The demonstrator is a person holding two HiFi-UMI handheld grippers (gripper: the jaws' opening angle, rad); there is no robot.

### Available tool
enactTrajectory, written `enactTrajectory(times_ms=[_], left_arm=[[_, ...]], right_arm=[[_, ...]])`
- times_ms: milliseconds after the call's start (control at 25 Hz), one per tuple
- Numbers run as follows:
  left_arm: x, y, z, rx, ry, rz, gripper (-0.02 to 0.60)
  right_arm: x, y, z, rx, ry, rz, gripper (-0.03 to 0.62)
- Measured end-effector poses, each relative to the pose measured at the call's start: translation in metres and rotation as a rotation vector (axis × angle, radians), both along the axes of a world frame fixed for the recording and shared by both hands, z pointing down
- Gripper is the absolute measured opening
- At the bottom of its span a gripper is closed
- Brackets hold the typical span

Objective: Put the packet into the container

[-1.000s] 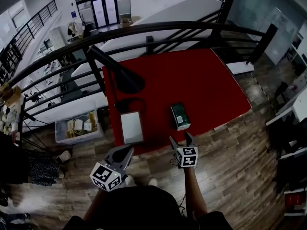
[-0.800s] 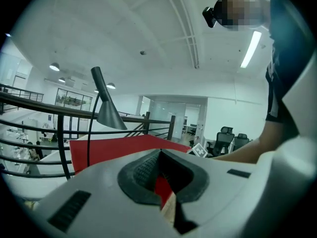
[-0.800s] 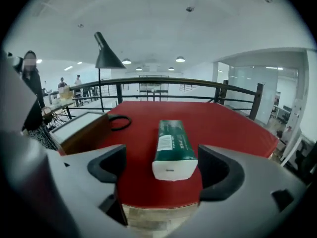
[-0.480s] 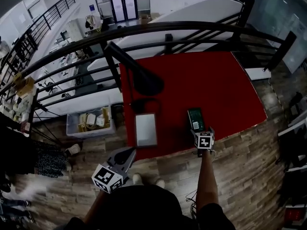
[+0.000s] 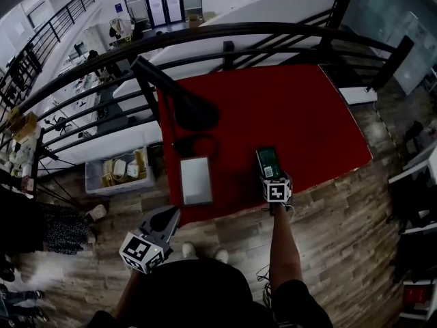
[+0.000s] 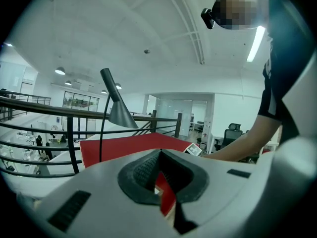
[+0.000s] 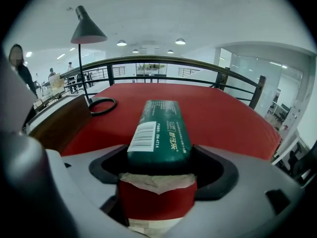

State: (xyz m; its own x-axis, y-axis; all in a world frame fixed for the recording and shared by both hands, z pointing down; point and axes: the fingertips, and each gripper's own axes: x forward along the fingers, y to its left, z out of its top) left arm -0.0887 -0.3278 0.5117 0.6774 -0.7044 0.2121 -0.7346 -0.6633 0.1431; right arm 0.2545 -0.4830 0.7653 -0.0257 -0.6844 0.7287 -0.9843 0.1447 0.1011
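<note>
Packet (image 5: 266, 160): a green oblong pack with a white barcode label on its upper face. It lies flat on the red tabletop (image 5: 293, 108) near the front edge, its long axis running away from the person.

Right gripper (image 5: 271, 178): held at the front edge of the tabletop on an outstretched arm. In the right gripper view the jaws are clamped on the packet's near end, one dark pad against each long side. The rest of the packet juts forward beyond the jaws, and its underside rests on the tabletop.

Container (image 5: 196, 180): a shallow rectangular box, pale on top with a brown side wall. It stands on the tabletop to the left of the packet and apart from it, also close to the front edge.

Left gripper (image 5: 168, 218): held low over the wooden floor, short of the tabletop and below the container in the head view. In the left gripper view the jaws are drawn together, leaving only a narrow slit with nothing in it.

Desk lamp (image 5: 193, 114): dark cone shade on a slanted stem, standing behind the container.

Cable loop (image 5: 196, 144): a black ring lying on the tabletop between the lamp and the container.

Railing (image 5: 273, 36): black bars running along the far side of the tabletop.
</note>
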Motion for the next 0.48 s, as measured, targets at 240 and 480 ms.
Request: enactTrajectory(times_ms=[240,480], left_arm=[[0.006,-0.002,0.003,0.0,0.011,0.022,0.008],[0.012,-0.005,0.001,-0.015,0.019,0.051,0.008]], right_arm=[[-0.01,0.012,-0.009,0.017,-0.02,0.039,0.385],[-0.033,0.024,-0.045,0.081,-0.051,0.069,0.374]])
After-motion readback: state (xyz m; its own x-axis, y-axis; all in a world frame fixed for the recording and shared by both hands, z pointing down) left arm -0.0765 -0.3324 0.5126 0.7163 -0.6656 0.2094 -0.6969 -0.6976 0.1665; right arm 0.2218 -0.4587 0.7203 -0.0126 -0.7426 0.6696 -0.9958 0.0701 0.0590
